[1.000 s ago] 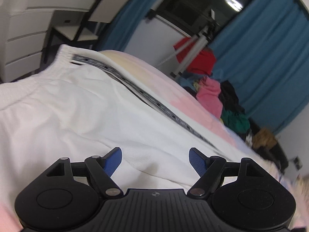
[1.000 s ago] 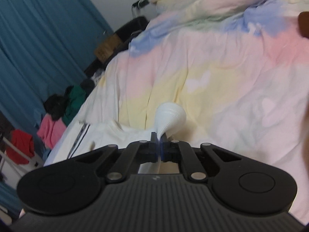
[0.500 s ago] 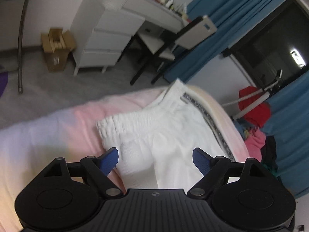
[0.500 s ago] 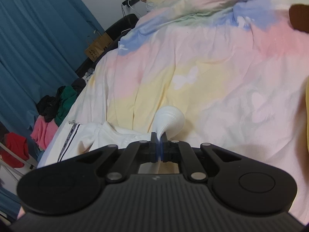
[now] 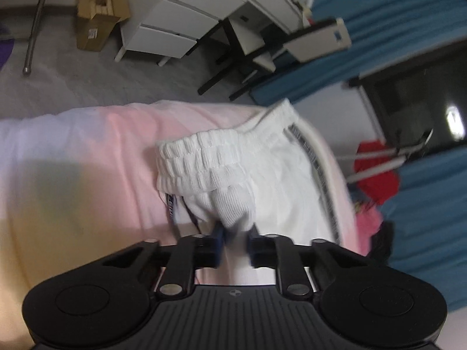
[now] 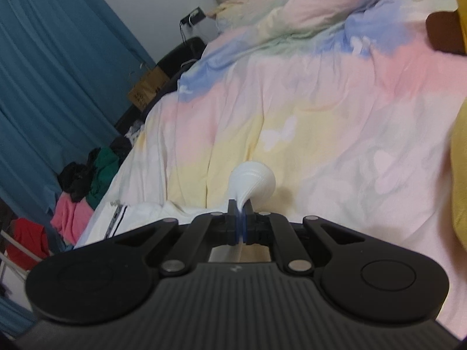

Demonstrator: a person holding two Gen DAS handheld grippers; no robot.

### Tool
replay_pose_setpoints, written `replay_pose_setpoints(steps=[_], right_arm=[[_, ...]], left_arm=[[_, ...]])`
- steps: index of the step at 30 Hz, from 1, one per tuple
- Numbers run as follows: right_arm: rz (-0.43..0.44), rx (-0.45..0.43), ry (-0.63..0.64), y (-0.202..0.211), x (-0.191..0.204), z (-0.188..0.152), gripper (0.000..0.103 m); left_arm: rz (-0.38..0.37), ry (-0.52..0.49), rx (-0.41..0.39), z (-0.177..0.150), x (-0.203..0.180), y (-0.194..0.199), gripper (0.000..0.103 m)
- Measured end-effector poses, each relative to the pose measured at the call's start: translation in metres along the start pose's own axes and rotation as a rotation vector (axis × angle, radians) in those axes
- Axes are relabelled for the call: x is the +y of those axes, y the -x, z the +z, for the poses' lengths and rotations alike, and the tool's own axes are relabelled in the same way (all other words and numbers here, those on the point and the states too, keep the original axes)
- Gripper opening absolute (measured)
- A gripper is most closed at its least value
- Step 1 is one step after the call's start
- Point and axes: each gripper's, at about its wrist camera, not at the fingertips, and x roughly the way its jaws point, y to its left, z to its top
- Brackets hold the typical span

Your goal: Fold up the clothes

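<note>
White trousers (image 5: 262, 180) with a ribbed elastic waistband and a dark patterned side stripe lie on the pastel bed cover (image 5: 87, 157). In the left wrist view my left gripper (image 5: 235, 240) is shut on a bunch of white fabric just below the waistband. In the right wrist view my right gripper (image 6: 240, 221) is shut on another part of the white trousers (image 6: 252, 179), which bulges out in a rounded fold past the fingertips. More of the garment, with its stripe, trails to the left under that gripper.
The bed edge drops to a grey floor with a cardboard box (image 5: 97, 17), white drawers (image 5: 172, 26) and a chair (image 5: 280, 49). A heap of red, pink, green and black clothes (image 6: 81, 180) lies by the blue curtains. Yellow and brown items (image 6: 449, 32) sit at the right.
My left gripper was open above the trousers; it has come down to the waistband area and shut on the fabric. My right gripper keeps its hold and has shifted only slightly.
</note>
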Motion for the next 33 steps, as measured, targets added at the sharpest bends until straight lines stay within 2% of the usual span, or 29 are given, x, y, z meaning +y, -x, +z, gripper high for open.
replay_pose_setpoints(steps=[4,6,12,14,16,18,19,21,23,24,26,28,31,33], right_arm=[[-0.031,-0.041,0.003,0.012,0.001,0.004,0.005],[-0.062,-0.045,-0.002,0.014,-0.002,0.006,0.005],[-0.163,0.082,0.009,-0.006,-0.019,-0.001,0.006],[-0.166,0.123,-0.007,-0.013,-0.025,-0.002,0.007],[-0.165,0.141,0.003,-0.016,-0.027,-0.002,0.008],[-0.166,0.141,-0.001,-0.016,-0.027,-0.001,0.01],[-0.165,0.136,-0.009,-0.013,-0.026,0.001,0.013],[-0.165,0.092,0.01,-0.005,-0.019,0.004,0.03],[-0.164,0.025,0.049,0.006,-0.009,0.007,0.063],[-0.144,-0.013,0.067,0.012,-0.001,0.008,0.067],[-0.048,-0.045,0.083,0.019,0.015,0.009,0.067],[0.082,-0.012,0.065,0.015,0.032,0.007,0.067],[0.289,0.166,-0.042,-0.021,0.06,-0.003,0.067],[0.396,0.291,-0.113,-0.052,0.079,-0.014,0.067]], left_arm=[[-0.043,0.072,-0.033,0.006,0.013,0.007,0.01],[-0.012,0.066,-0.023,0.006,0.013,0.007,0.009],[0.08,0.04,0.001,0.004,0.011,0.008,0.012],[0.109,-0.018,-0.021,0.001,0.002,0.013,0.021],[0.132,-0.078,-0.057,-0.001,-0.008,0.022,0.054],[0.147,-0.133,-0.11,-0.004,-0.019,0.033,0.068],[0.153,-0.169,-0.14,-0.009,-0.026,0.038,0.073],[0.166,-0.242,-0.201,-0.019,-0.042,0.049,0.079],[0.15,-0.312,-0.25,-0.03,-0.057,0.057,0.081],[0.133,-0.347,-0.265,-0.036,-0.064,0.059,0.082],[0.098,-0.418,-0.272,-0.05,-0.079,0.059,0.083],[0.057,-0.485,-0.254,-0.066,-0.092,0.055,0.083],[0.003,-0.559,-0.191,-0.087,-0.106,0.044,0.083],[-0.008,-0.606,-0.153,-0.1,-0.113,0.033,0.083]])
